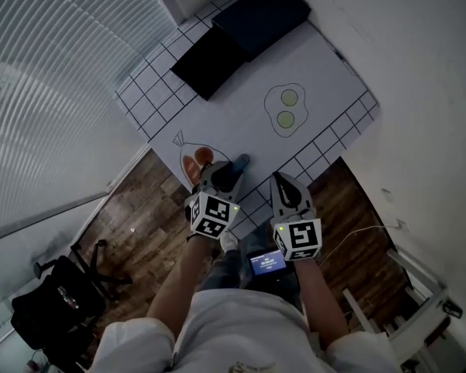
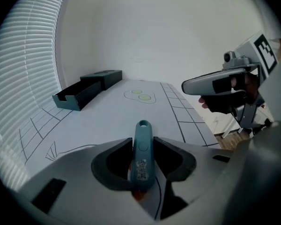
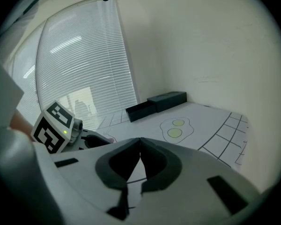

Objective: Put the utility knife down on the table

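One utility knife (image 2: 143,156) sits pinched in the left gripper (image 2: 143,143), handle pointing forward, just above the surface (image 2: 103,118). It seems not yet set down; next, lower it until it rests, then spread the jaws. Alongside, the right gripper (image 3: 140,156) is pressed together, empty.

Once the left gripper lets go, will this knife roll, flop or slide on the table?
The knife looks stiff, so it probably won't flop. It seems flattish, so it is unlikely to roll on the table. Its smooth plastic might slide slightly.
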Available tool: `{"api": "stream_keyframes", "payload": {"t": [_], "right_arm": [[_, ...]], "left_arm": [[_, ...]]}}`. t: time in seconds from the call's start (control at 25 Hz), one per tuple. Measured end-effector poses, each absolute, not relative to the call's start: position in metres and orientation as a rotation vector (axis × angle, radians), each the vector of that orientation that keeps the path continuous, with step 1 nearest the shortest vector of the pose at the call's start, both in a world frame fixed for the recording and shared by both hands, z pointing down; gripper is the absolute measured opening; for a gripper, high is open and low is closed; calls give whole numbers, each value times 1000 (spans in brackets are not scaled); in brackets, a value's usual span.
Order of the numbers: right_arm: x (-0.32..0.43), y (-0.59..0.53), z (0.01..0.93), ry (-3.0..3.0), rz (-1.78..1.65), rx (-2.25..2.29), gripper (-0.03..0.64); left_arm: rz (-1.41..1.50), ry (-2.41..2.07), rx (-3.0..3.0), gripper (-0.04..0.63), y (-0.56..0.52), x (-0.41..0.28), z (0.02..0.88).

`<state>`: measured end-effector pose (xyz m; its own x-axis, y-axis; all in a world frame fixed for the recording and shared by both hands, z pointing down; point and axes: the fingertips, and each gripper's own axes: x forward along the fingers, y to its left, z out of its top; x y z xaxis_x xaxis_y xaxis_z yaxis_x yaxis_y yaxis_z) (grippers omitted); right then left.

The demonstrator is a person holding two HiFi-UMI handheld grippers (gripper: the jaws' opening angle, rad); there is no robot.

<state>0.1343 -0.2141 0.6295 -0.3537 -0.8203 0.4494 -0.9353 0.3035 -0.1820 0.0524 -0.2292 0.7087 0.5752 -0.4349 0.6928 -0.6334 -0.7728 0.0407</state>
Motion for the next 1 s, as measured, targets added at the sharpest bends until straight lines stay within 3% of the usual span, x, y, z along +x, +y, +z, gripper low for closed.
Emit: {"api": "stream_keyframes", "payload": {"t": [1.0], "right_arm": [[130, -213, 612, -2291, 545, 1619, 8]], "left_arm": [[801, -887, 2603, 147, -230, 43, 674]]}}
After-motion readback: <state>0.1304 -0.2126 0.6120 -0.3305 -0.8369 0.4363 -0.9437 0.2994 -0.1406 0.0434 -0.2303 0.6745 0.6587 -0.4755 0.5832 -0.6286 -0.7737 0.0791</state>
